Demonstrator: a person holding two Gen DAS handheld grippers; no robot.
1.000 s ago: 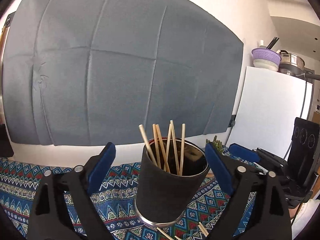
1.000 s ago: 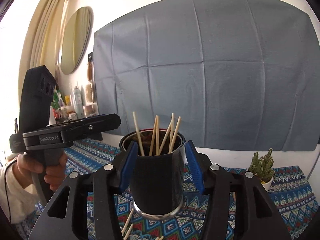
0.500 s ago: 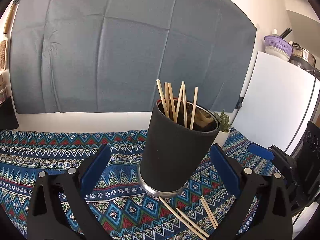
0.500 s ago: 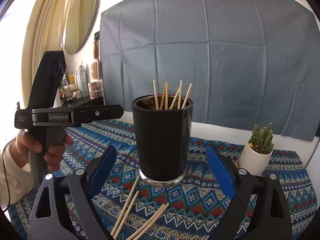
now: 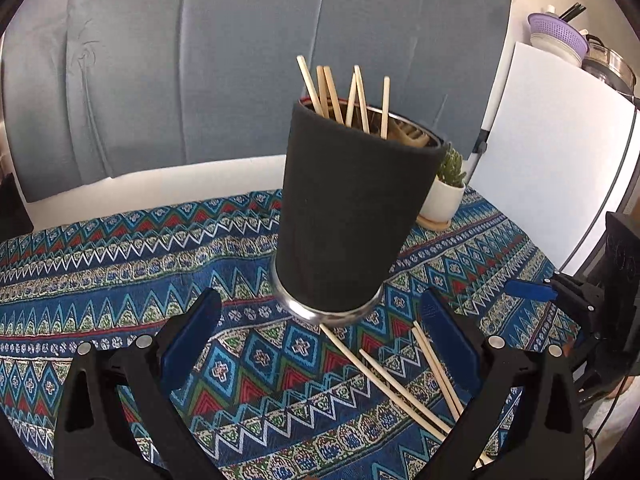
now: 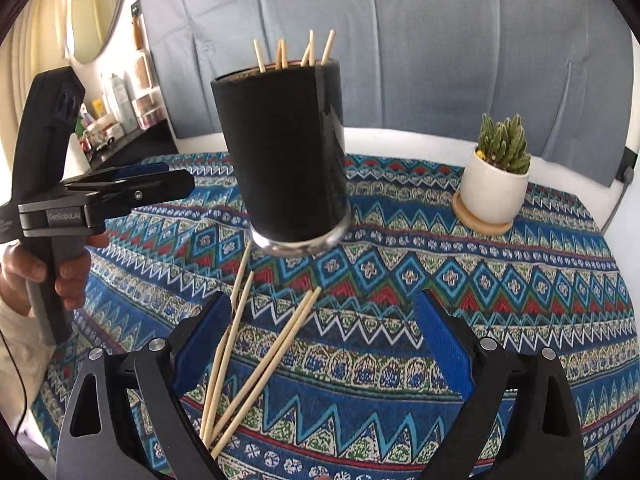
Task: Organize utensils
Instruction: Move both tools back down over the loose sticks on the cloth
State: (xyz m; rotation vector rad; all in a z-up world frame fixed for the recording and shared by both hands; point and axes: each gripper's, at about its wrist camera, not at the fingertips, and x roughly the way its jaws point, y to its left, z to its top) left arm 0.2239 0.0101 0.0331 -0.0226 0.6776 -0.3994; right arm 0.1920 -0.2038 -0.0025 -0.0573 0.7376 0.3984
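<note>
Standing upright on the patterned blue cloth of the tabletop [image 6: 500, 280], the tall black cup with a steel base [image 6: 286, 152] holds 6 wooden chopsticks [image 5: 344, 96], and 4 loose wooden chopsticks [image 6: 256, 344] lie just in front of it. The right hand-held gripper [image 6: 324, 344], whose jaws have just been opening, gapes wide over those loose sticks with nothing gripped, and the left hand-held gripper [image 5: 320, 336] is equally wide and empty.

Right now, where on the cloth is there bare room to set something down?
The cloth is bare between the cup and the cactus pot, and across the stretch in front of the pot. Left of the cup is bare too. It is crowded just in front of the cup, where loose chopsticks lie.
</note>
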